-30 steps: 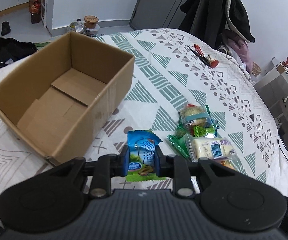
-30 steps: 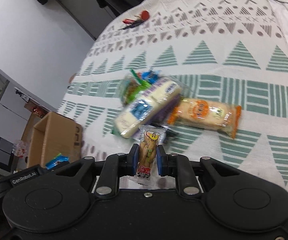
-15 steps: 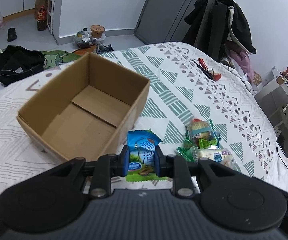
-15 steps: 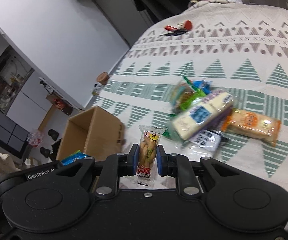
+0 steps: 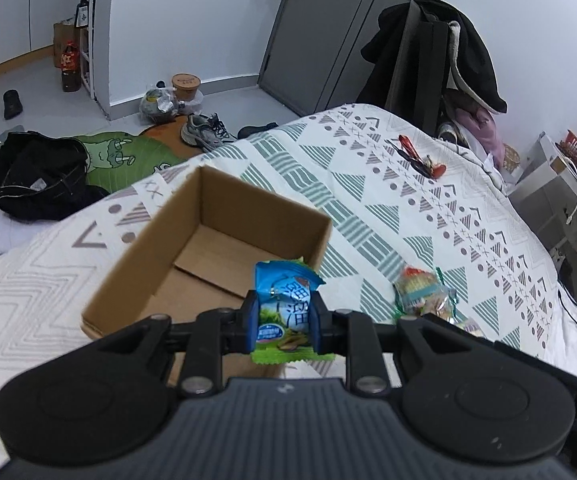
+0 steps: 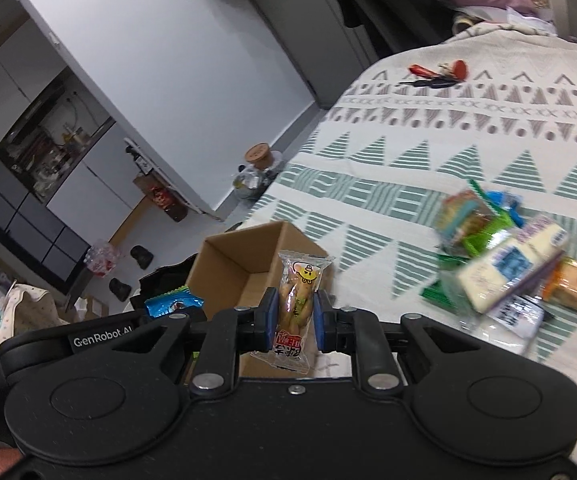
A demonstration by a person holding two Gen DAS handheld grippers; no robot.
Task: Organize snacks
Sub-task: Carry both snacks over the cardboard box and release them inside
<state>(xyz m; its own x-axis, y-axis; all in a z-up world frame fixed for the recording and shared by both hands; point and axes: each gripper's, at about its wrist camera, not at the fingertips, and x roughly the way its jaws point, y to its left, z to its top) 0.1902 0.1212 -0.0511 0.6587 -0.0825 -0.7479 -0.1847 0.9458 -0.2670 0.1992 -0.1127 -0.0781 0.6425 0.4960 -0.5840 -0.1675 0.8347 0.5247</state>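
My left gripper [image 5: 283, 322] is shut on a blue and green snack packet [image 5: 286, 304] and holds it over the near right corner of the open cardboard box [image 5: 168, 256], which is empty. My right gripper [image 6: 295, 320] is shut on a clear packet of biscuit sticks [image 6: 298, 296] and holds it in front of the same box [image 6: 224, 264]. The left gripper with its blue packet [image 6: 172, 305] shows at the left of the right wrist view. A pile of loose snacks [image 6: 500, 264] lies on the bedspread to the right of the box; it also shows in the left wrist view [image 5: 424, 292].
The box stands on a patterned bedspread [image 5: 408, 208]. Keys with red tags [image 5: 420, 160] lie farther up the bed. Beyond the bed's edge are shoes [image 5: 204, 130], black clothes [image 5: 36, 176] and a green mat [image 5: 128, 156] on the floor. Coats [image 5: 440, 52] hang by the bed.
Both grippers have risen and pulled back from the bedspread with their packets. The left packet has moved left over the box's corner. The right gripper has swung left from the pile toward the box.
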